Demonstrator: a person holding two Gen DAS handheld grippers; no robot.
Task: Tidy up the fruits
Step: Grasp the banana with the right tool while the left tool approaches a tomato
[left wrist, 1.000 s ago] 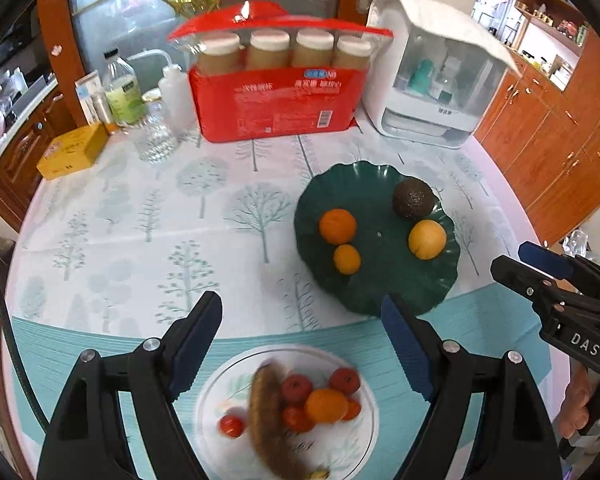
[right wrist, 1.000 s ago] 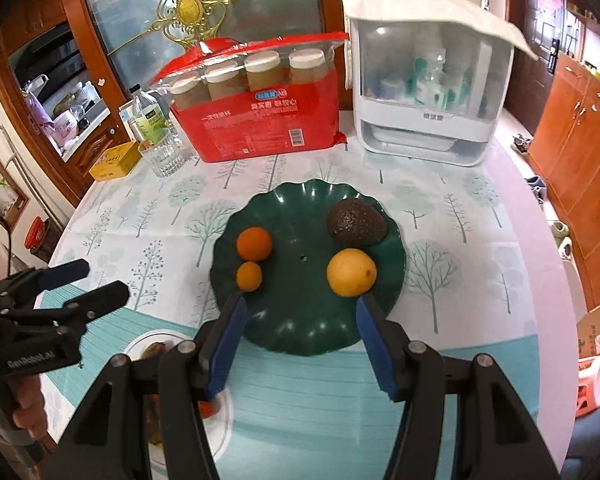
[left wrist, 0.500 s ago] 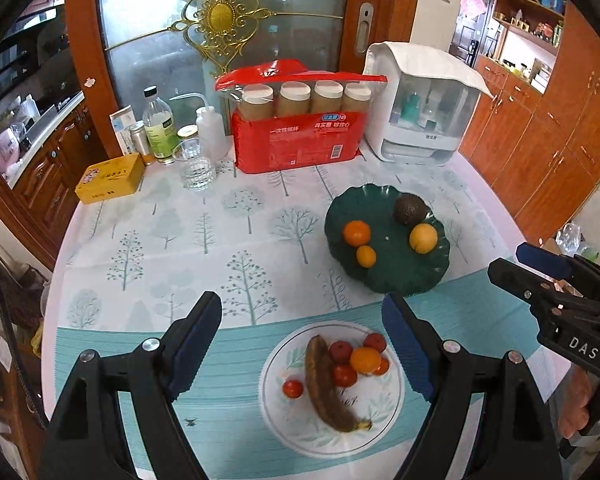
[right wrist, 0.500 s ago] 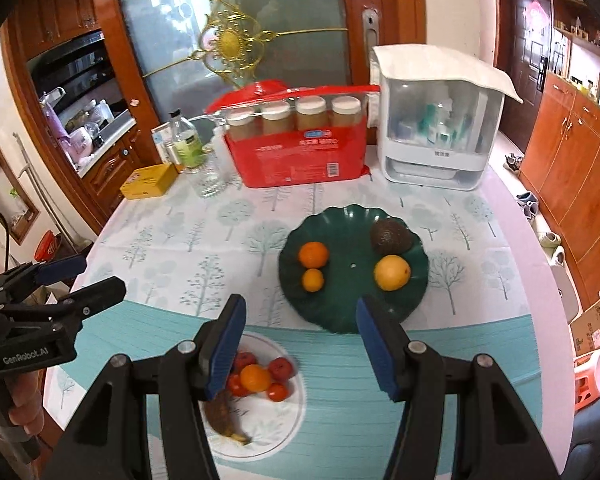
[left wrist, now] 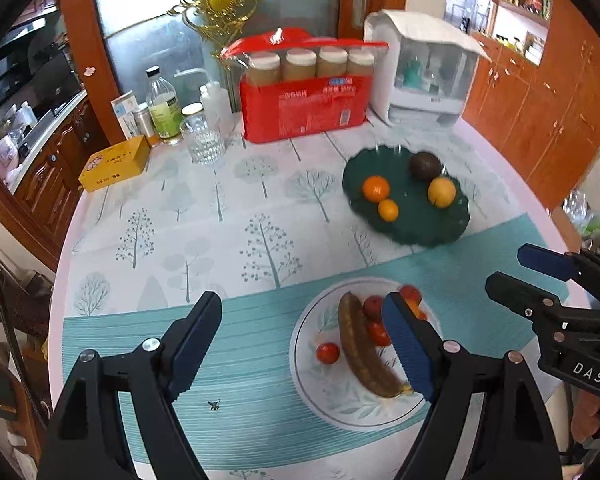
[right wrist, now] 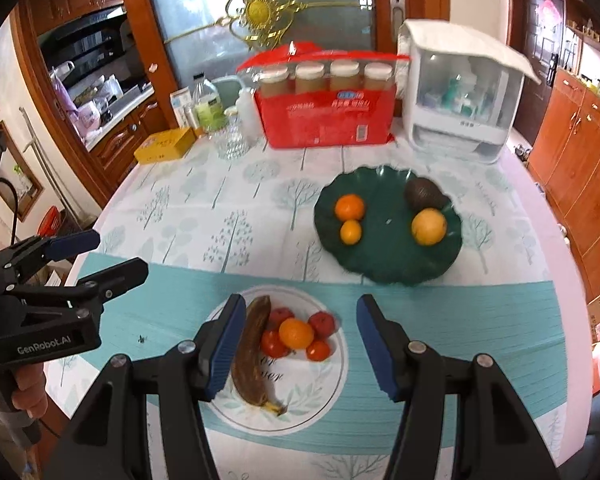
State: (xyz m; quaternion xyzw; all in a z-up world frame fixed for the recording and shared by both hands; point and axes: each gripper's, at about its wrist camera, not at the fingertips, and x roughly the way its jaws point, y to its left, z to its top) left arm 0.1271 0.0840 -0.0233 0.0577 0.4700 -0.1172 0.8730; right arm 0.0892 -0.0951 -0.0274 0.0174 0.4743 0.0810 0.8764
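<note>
While hovering above the round worktop [right wrist: 228,216] in its tree-printed white and teal cloth, both held with jaws apart and nothing between them. Left hand-held gripper [left wrist: 300,336], black with blue pads, spread wide over the teal band, its right finger [left wrist: 406,344] overlapping the white round plate with leaf print [left wrist: 320,396] in view. Right hand-held gripper [right wrist: 300,344] about half open, framing the same plate [right wrist: 332,392] from above, touching none of the fruit.

On that white plate near the worktop's front edge: a long, brown overripe banana [right wrist: 252,356] lying along the left side, a small orange mandarin [right wrist: 296,333] beside it, and several red tomatoes [right wrist: 320,322] clustered around the mandarin. One more red tomato [left wrist: 327,353] apart on the banana's other side, seen from the left wrist.

Farther back and to the right, a dark green scalloped plate [right wrist: 384,256] holding a dark avocado [right wrist: 422,194], a yellow-orange round fruit [right wrist: 429,226] just in front of it, and two oranges on the left side, the larger [right wrist: 350,206] behind the smaller [right wrist: 351,232], close together.

Along the back edge: a red pack of four white-capped jars [right wrist: 324,108], a white lidded storage box with clear front [right wrist: 456,104], a clear glass tumbler [left wrist: 202,140], a green-labelled bottle [left wrist: 163,108] and a yellow flat box [left wrist: 114,164].
</note>
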